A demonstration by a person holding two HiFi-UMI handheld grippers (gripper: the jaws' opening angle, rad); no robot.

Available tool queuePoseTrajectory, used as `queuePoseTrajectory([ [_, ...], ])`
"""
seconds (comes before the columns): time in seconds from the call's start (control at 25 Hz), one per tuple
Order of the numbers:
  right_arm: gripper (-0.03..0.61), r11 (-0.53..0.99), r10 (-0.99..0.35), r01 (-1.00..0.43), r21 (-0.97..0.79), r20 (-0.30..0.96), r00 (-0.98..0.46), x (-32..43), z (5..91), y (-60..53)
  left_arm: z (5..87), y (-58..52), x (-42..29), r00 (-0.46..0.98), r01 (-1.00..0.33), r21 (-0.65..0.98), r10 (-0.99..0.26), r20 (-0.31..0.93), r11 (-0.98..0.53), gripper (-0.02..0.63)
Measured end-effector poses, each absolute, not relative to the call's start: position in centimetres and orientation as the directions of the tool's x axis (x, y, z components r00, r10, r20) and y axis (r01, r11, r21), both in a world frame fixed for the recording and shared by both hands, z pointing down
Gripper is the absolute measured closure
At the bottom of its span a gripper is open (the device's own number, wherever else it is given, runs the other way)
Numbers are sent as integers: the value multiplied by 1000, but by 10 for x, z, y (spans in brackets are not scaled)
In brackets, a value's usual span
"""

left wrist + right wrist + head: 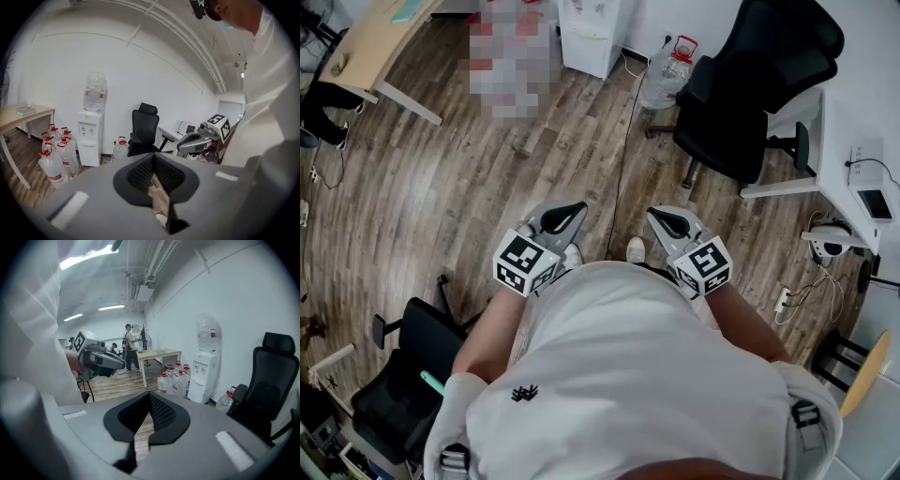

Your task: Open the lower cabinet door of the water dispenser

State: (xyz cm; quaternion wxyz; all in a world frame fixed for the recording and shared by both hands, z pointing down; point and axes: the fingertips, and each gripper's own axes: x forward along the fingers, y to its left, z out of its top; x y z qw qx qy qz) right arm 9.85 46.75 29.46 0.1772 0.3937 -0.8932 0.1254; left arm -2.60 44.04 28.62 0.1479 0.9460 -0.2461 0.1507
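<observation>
Head view: I stand on the wooden floor (487, 169) with both grippers held out in front of my chest, well short of the water dispenser (592, 37), which stands against the far wall at the top of the picture. My left gripper (565, 216) and my right gripper (670, 221) sit side by side, apart from each other, both tipped a little downward and touching nothing.

In the left gripper view my jaws meet at the tips, with only floor showing through the slit behind them, and they hold nothing. The right gripper view shows the same: jaws fully together, nothing between them.

From the left gripper view the dispenser is a white box with an upturned bottle (95, 91) on top. Its lower cabinet door (87, 153) sits below the taps and looks shut, flush with the body. A cluster of red-capped water bottles (56, 157) stands on the floor just to its left in that view. One more bottle (120, 147) stands between the dispenser and a black office chair (144, 129). A wooden desk (21, 115) is farther left. In the right gripper view a person (129, 345) stands far back, beyond that desk.
</observation>
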Motion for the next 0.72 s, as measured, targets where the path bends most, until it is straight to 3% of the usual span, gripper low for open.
queuePoseTrajectory([
  [0.4,578,688,-628,-719,-99,417,-657,211,303,477,280,443,88,805,-559,201,-469,362,-804,558],
  [0.72,577,711,-569,-681,-176,423,-705,262,329,464,283,431,140,761,-612,171,-516,394,-772,557],
])
